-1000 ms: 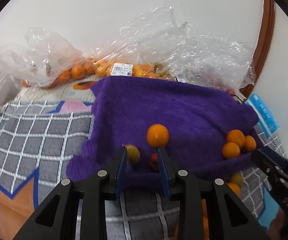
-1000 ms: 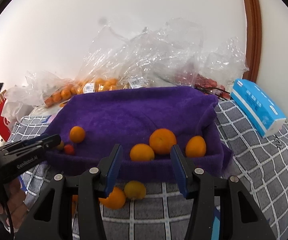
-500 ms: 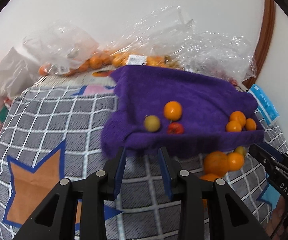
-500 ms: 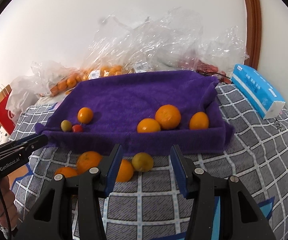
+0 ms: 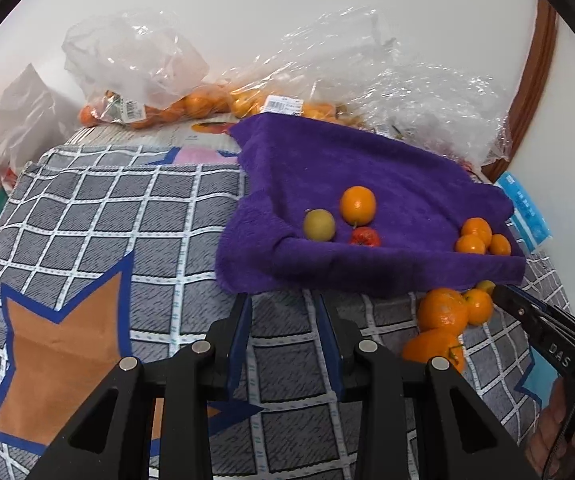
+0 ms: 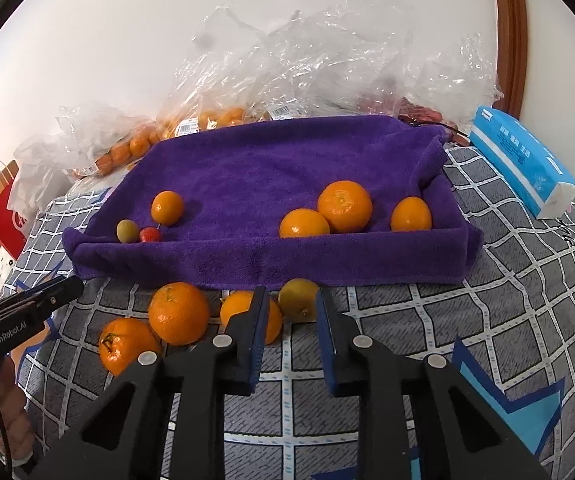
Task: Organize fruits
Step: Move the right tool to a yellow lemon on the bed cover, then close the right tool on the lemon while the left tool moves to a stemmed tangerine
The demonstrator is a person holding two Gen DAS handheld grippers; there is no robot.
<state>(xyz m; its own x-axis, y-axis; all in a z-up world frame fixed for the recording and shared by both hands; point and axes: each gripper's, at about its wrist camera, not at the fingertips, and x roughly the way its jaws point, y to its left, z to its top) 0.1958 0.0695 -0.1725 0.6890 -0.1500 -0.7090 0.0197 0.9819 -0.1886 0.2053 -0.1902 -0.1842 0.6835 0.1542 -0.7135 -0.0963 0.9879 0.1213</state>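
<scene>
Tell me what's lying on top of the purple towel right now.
On the purple towel: left, a small orange, a greenish fruit and a small red fruit; right, three oranges. The towel's raised front fold hides their undersides.

Purple towel: showing solid deep purple, plush pile.
Fruits on the towel's left part: one orange showing bright orange, a small fruit showing olive-green, a small one showing red.
Fruits on the towel's right part: three oranges, all showing orange.
Fruits in front of the towel: three showing deep orange, one showing yellow.
Cloth under the towel: showing grey with a white grid, plus orange star shapes edged in blue.
Box right of the towel: showing light blue and white.
Bags behind the towel: showing clear plastic, orange fruit inside.
Both grippers, left and right: showing black, with blue inner pads.
</scene>
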